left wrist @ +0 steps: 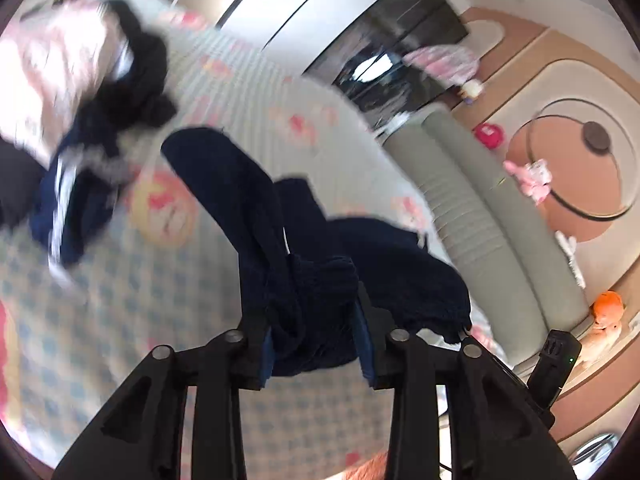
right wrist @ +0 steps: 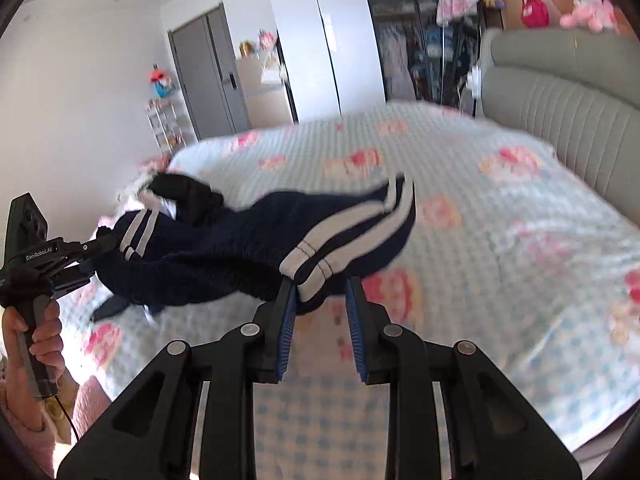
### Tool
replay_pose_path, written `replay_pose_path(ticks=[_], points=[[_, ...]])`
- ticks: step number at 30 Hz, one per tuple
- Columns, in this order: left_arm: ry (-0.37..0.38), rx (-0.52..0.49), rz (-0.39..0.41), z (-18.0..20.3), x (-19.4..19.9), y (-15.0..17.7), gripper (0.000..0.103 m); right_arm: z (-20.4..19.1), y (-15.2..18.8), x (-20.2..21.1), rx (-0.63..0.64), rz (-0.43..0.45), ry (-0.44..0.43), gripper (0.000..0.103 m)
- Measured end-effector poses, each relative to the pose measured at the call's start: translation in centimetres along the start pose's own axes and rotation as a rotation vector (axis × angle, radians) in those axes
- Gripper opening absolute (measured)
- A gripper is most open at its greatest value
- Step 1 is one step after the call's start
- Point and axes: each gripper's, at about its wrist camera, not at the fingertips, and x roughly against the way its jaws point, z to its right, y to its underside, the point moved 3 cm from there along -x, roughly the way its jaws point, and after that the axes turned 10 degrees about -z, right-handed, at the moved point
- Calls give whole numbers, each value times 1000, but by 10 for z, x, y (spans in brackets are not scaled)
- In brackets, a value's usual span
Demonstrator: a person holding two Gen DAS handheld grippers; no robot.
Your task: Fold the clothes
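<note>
The left gripper (left wrist: 316,344) is clamped on a bunched fold of the navy garment (right wrist: 248,252), while the right gripper (right wrist: 320,320) has its jaws parted around the white-striped cuff (right wrist: 308,268), with only one pad visibly touching it. The garment hangs stretched between both tools, just above the patterned bedspread (right wrist: 500,220). To fold cleanly, the operator should probably secure the cuff, keep the span taut and level, and lower it flat.
</note>
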Motion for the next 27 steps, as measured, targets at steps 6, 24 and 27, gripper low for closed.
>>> replay_pose_path(ticks=[6, 24, 27], points=[[-16, 277, -104, -98, -40, 74, 58, 37, 118, -87, -190, -362, -90, 25], [355, 577, -68, -105, -75, 82, 68, 74, 24, -164, -394, -247, -195, 64], [212, 407, -61, -79, -69, 75, 50, 62, 39, -179, -368, -319, -216, 37]])
